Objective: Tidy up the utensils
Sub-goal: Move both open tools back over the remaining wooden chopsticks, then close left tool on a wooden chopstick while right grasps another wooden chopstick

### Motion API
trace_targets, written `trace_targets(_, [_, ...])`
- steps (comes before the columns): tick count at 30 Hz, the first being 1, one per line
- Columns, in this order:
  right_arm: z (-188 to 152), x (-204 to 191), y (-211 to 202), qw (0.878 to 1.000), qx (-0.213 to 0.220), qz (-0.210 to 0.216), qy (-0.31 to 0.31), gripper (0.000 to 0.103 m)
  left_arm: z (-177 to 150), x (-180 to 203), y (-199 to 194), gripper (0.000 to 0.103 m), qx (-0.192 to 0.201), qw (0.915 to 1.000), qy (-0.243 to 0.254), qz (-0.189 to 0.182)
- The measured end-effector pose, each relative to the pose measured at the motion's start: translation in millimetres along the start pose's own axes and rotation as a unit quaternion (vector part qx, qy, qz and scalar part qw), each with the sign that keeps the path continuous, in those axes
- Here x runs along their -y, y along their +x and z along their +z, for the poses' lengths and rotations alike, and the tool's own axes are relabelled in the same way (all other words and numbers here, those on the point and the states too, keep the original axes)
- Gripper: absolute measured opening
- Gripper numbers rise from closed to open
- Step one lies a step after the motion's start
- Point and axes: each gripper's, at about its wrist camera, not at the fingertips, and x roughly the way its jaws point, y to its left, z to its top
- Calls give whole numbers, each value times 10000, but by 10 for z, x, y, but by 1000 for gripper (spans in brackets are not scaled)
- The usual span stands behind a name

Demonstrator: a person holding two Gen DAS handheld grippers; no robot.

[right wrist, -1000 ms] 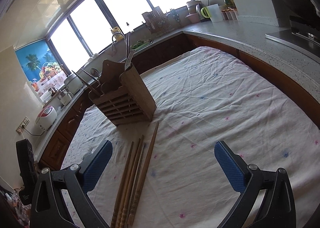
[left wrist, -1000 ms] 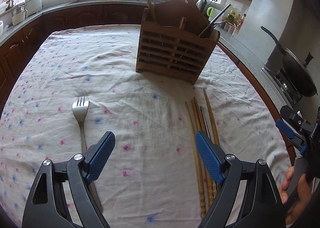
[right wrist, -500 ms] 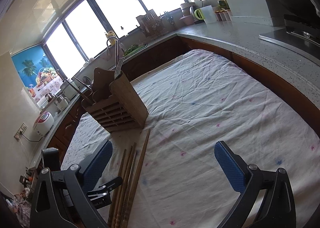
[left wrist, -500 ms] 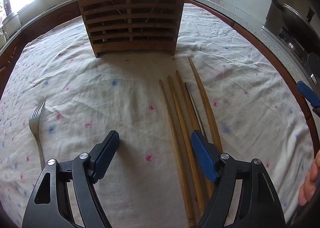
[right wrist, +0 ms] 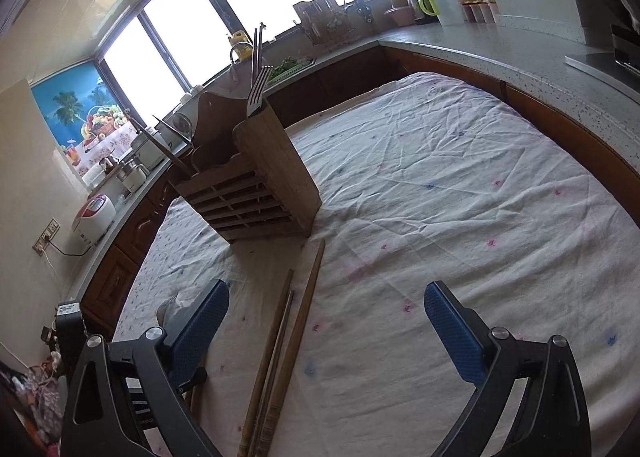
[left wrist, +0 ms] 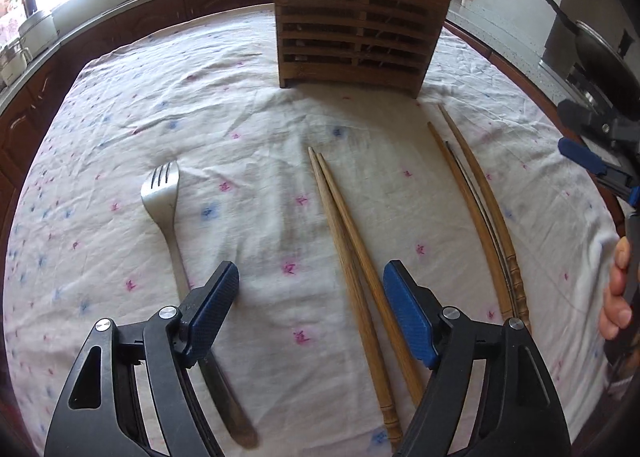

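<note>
A wooden utensil holder stands at the far side of the table; it also shows in the right wrist view with a fork and other utensils upright in it. A steel fork lies on the cloth at the left. Two wooden chopsticks lie side by side between the fingers of my open left gripper. More chopsticks lie to the right and show in the right wrist view. My right gripper is open and empty, low over them.
The table wears a white floral cloth. Counters run around it, with a pan on a stove at the right, a sink by the window and a rice cooker at the left.
Two chopsticks now lie apart from the rest, shifted left between my left fingers. The left gripper has swung back left, so the fork is again near its left finger. The right gripper dipped slightly.
</note>
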Motion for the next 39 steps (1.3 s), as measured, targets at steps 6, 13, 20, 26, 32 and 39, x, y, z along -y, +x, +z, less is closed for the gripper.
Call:
trace_targets(6, [33, -187, 404, 9979, -457, -170, -437, 49, 116, -194, 35, 76, 123, 9985, -533, 74])
trace_targets(13, [116, -210, 733, 9938, -767, -420, -680, 39, 252, -115, 199, 70, 53, 9988, -278, 390])
trace_targets(20, [168, -254, 1036, 9884, -995, -668, -935, 24, 400, -103, 304, 65, 77, 9983, -111, 571])
trace_targets(26, [160, -394, 1141, 9816, -987, -862, -1387, 24, 513, -2, 366, 47, 158, 9984, 80, 539])
trace_targets(32, [150, -340, 1093, 9825, -991, -828, -1343, 9, 504, 108, 338, 8, 174, 9985, 370, 374])
trace_targets(39, [206, -329, 717, 9931, -737, -291, -862, 5, 506, -130, 108, 5, 295, 9992, -167, -188])
